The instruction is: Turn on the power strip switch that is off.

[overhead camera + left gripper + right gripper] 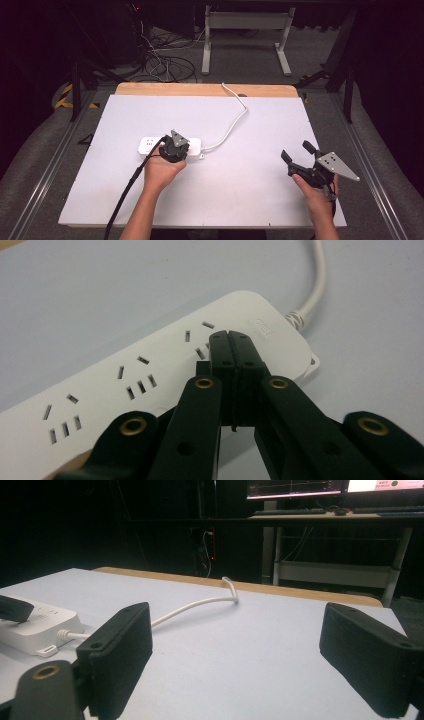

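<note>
A white power strip (170,146) lies flat on the white surface (250,195), a little toward 9 o'clock of its centre, its cord (231,125) curving away toward 12 o'clock and off the far edge. The left gripper (231,340) has its fingers (221,352) pressed flat together with nothing between them, tips down on the strip's cord end beside the last socket, probably to pin it or to push something there. The left hand (161,172) reaches forward, tool tilted down. At about 4 o'clock, well apart from the strip, the right gripper (296,154) is held low with its fingers (117,657) spread wide and empty, pointing toward 10 o'clock, seemingly waiting.
</note>
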Demonstrator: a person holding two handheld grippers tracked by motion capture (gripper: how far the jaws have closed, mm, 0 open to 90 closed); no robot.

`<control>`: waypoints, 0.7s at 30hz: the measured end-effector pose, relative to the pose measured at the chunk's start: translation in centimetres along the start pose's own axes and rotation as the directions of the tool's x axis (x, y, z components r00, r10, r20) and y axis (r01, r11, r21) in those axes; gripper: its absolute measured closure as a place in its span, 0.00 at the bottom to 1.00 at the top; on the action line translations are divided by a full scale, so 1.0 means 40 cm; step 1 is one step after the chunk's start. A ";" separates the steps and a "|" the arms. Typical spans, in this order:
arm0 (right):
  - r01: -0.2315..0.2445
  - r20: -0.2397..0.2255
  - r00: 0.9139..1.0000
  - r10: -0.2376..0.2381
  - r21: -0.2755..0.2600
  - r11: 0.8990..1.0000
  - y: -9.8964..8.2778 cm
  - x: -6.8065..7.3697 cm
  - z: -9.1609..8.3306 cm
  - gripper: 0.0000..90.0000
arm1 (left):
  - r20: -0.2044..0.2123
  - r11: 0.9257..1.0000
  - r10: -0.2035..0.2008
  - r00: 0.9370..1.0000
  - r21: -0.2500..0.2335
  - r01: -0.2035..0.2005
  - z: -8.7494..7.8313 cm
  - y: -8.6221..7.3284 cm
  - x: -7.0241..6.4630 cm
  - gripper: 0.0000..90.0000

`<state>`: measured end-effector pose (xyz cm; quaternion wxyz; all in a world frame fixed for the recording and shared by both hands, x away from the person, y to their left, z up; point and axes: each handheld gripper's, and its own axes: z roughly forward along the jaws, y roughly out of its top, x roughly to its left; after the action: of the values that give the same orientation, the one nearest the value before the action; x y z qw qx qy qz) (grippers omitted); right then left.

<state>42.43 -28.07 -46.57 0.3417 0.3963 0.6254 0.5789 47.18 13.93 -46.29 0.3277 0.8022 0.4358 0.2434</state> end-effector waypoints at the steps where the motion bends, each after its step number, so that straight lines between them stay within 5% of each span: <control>1: -0.001 -0.002 1.000 0.001 0.000 1.000 0.000 0.000 0.000 0.16 | 0.000 1.000 0.000 1.000 0.000 0.000 0.000 0.000 0.000 1.00; 21: -0.006 0.006 1.000 0.006 -0.007 1.000 0.003 -0.001 -0.005 0.16 | 0.030 0.999 -0.053 0.998 0.014 0.052 0.002 0.002 0.007 1.00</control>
<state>42.29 -28.21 -46.42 0.3434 0.3989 0.6209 0.5809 47.42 14.13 -46.26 0.3351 0.7962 0.4533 0.2195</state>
